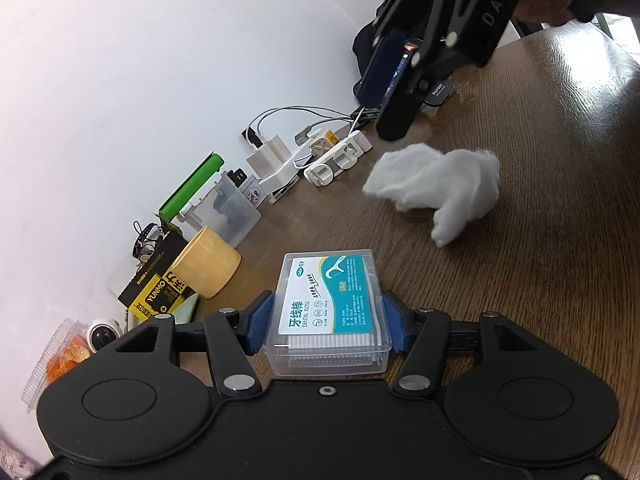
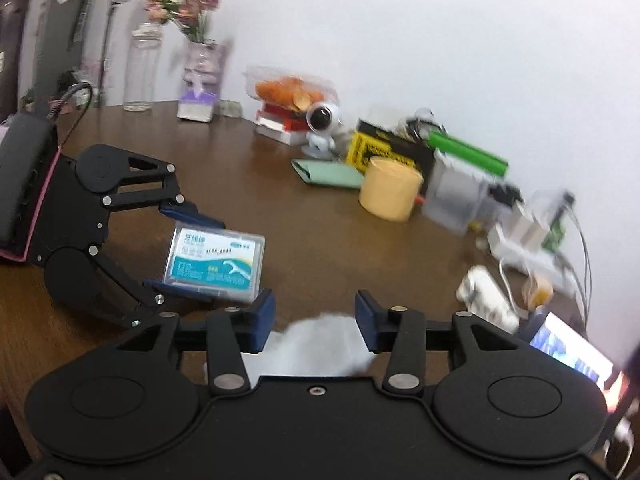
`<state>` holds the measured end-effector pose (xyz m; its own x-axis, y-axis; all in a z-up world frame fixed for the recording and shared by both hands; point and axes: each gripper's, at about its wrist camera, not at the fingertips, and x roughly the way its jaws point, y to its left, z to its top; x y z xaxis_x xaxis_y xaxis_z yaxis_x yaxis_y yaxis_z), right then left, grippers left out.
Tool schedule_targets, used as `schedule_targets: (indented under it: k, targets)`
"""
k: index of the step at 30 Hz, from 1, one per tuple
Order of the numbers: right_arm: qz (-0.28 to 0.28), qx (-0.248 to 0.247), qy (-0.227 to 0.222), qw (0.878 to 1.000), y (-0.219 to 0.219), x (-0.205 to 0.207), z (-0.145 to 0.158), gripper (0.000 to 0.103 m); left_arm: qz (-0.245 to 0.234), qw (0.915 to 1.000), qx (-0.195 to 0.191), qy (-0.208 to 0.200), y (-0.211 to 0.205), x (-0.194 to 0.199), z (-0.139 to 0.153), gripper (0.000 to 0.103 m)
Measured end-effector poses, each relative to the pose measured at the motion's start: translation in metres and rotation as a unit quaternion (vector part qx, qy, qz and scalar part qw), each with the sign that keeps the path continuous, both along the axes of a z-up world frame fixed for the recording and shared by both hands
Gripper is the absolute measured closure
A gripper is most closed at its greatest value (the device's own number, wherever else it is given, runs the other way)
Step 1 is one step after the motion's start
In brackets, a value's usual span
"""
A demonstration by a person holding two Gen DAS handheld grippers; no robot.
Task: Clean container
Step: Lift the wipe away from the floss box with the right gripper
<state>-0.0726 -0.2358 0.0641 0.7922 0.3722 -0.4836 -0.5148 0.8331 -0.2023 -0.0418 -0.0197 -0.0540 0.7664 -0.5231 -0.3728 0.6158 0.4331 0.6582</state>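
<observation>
Brown wood-grain bench (image 1: 540, 240) against plain white wall (image 1: 160, 60). Left gripper (image 1: 326, 322) pinching clear container (image 1: 330, 312) labelled "DENTAL FLOSS", low over bench. Black-yellow "YUNMO" box (image 1: 160, 292) near wall. Right gripper (image 2: 316, 320) spread, white cloth (image 2: 320, 344) loose between pads.

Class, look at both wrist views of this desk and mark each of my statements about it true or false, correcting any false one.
1. The left tool clamps the floss box. True.
2. The right tool grips the cloth. False: its jaws stand apart, cloth loose on the table.
3. The box lid is open. False: it is shut.
4. A yellow cup lies on its side near the wall. True.
</observation>
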Motion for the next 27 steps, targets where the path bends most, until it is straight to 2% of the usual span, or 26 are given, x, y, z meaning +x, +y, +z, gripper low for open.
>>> schedule_targets:
  k: [5,7,15,18,20,22,23,25,27]
  targets:
    - [0.079,-0.055,0.025,0.995,0.012,0.018,-0.015,0.056,0.000,1.0000,0.000,-0.001,-0.001,-0.002,0.000,0.047]
    - [0.078,-0.064,0.047,0.994,0.011,0.028,-0.022,0.056,0.000,1.0000,0.000,-0.001,-0.001,-0.004,-0.001,0.047]
    - [0.068,-0.039,0.096,0.992,-0.010,0.037,-0.044,0.054,0.000,1.0000,0.000,0.001,0.000,-0.007,0.000,0.047]
    - [0.052,0.003,0.121,0.991,-0.017,0.041,-0.047,0.059,0.000,1.0000,0.000,-0.001,0.001,-0.006,0.001,0.047]
    - [0.044,0.019,0.128,0.991,-0.020,0.040,-0.048,0.087,0.000,1.0000,0.000,-0.001,0.001,-0.007,0.002,0.047]
    - [0.029,0.030,0.126,0.991,-0.023,0.038,-0.046,0.099,0.000,1.0000,0.000,0.000,0.001,-0.007,0.002,0.047]
    - [0.025,0.042,0.123,0.991,-0.024,0.035,-0.043,0.100,0.000,1.0000,0.000,0.000,0.001,-0.004,0.003,0.047]
    - [0.044,0.132,0.135,0.981,-0.031,0.029,-0.029,0.100,0.000,1.0000,0.000,0.000,0.001,-0.005,0.003,0.047]
    - [0.064,0.227,0.148,0.961,-0.039,0.022,-0.014,0.100,0.000,1.0000,0.000,0.001,0.001,-0.005,0.003,0.047]
